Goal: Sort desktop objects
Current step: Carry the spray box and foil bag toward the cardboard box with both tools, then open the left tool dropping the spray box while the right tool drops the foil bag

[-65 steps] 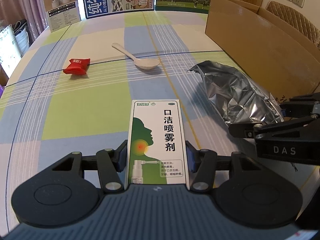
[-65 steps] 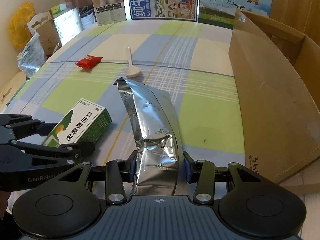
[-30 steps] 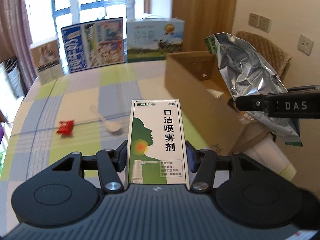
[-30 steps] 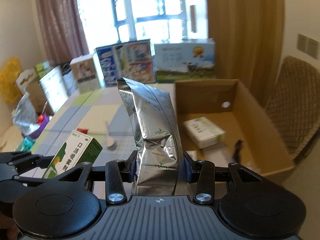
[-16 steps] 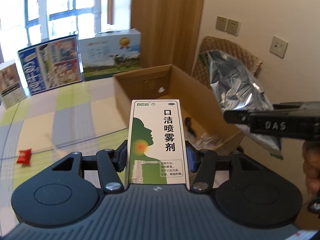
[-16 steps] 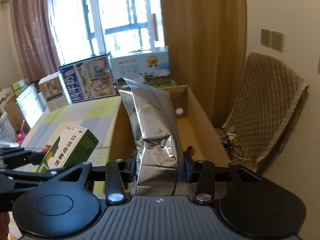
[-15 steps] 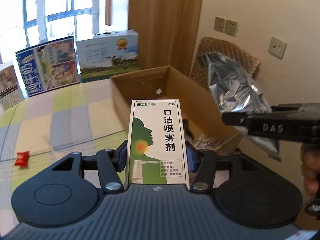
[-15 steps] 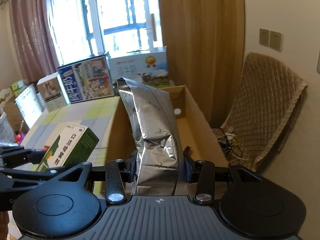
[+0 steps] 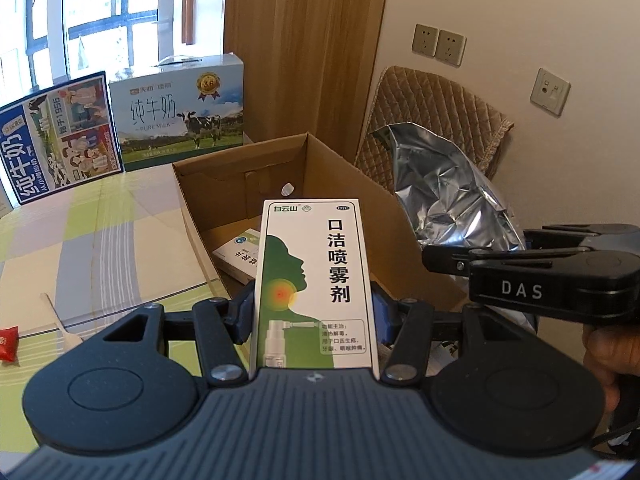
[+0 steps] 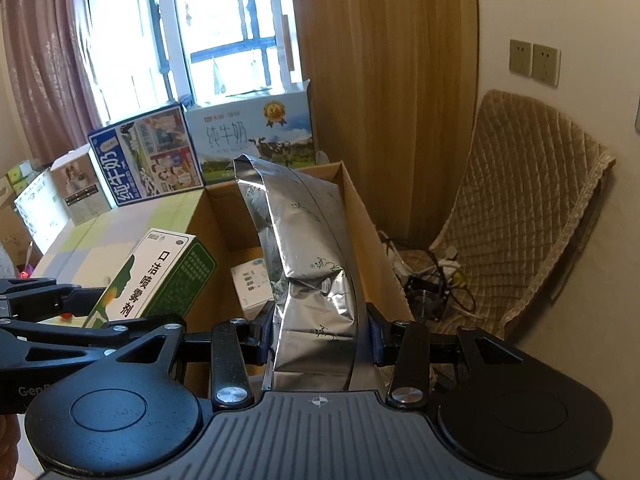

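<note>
My left gripper (image 9: 314, 320) is shut on a green-and-white spray box (image 9: 314, 280), held in the air in front of an open cardboard box (image 9: 192, 204). The spray box (image 10: 156, 280) also shows at the left of the right wrist view. My right gripper (image 10: 318, 336) is shut on a crumpled silver foil bag (image 10: 312, 264), raised over the cardboard box (image 10: 384, 256). The foil bag (image 9: 444, 196) hangs right of the spray box in the left wrist view. A white medicine box (image 9: 240, 256) lies on the cardboard box's floor.
A white spoon (image 9: 60, 324) and a red packet (image 9: 8, 344) lie on the checked tablecloth (image 9: 100, 240) at the left. Milk cartons (image 9: 180, 116) stand along the table's far edge. A quilted chair (image 10: 532, 208) and cables (image 10: 436, 284) sit right of the cardboard box.
Both grippers have moved closer to the cardboard box with their loads; more of its inside and the white medicine box now show. Neither grip has changed.
</note>
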Tool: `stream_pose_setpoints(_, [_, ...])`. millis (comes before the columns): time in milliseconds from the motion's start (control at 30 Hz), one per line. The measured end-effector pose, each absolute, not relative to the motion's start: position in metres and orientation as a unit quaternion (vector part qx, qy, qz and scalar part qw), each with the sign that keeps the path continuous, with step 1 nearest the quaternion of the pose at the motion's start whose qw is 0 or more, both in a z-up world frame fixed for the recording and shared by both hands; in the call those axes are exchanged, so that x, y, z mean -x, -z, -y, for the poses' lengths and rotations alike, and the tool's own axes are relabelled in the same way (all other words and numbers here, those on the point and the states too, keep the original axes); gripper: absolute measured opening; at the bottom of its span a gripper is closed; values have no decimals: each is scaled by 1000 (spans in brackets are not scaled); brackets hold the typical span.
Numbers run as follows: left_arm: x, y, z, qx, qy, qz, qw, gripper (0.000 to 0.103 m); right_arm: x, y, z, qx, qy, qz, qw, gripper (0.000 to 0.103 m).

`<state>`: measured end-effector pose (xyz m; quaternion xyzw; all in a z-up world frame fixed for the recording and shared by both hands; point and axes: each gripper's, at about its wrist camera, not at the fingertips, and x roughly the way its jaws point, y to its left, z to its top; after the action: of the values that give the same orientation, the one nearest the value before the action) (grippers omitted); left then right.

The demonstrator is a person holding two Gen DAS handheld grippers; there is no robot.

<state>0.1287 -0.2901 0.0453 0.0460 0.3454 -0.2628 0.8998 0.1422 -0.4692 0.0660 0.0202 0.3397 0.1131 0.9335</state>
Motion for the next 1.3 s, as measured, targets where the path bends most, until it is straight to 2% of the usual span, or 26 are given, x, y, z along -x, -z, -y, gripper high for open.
stream_pose_setpoints(833, [-161,-30,296,-19,263,-358,896,50,-167,-50,466,-10,-109,-356,928,41])
stream_pose_setpoints(1300, [-151,-34,263,-9,238,-354,905,50,-168,-50,461,-9,-113,-357,927,41])
